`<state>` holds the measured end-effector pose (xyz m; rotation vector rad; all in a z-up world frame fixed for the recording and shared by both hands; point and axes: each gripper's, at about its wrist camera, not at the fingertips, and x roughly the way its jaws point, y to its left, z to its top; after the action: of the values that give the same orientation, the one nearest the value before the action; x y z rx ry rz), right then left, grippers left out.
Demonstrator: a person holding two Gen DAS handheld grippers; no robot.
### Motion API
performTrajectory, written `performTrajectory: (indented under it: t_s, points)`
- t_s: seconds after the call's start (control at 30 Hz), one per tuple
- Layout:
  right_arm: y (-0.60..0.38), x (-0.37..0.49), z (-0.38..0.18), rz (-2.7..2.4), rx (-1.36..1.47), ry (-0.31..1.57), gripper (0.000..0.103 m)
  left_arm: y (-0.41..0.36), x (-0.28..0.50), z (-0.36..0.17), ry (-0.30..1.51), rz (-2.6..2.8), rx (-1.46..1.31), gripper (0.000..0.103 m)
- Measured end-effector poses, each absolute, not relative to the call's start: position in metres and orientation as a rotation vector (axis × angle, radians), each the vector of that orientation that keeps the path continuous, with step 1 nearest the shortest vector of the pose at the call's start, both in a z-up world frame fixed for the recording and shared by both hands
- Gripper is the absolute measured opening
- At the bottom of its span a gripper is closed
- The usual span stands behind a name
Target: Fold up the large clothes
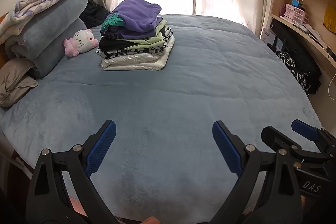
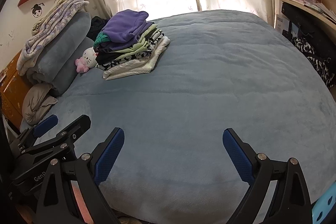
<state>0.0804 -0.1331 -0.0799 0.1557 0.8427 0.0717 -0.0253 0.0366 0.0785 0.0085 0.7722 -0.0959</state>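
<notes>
Both the left gripper (image 1: 164,133) and right gripper (image 2: 173,141) gape wide, empty. Folded stack (image 1: 134,39) sits upper left on the bed (image 1: 189,87). Between garments; next likely fetching another.

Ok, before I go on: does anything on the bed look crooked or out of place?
Mostly tidy. The purple garment topping the folded stack is bunched and overhangs unevenly, unlike the flat layers beneath. Both hand-held grippers, left and right, are open and empty.
</notes>
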Motion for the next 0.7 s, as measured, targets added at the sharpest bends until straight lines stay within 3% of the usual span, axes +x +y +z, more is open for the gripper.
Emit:
performTrajectory:
  t_s: [0.7]
  points:
    - [-0.1424, 0.0856, -0.0753, 0.065, 0.150, 0.843, 0.096, 0.0400, -0.0275, 0.0786, 0.786, -0.086, 0.004, 0.092]
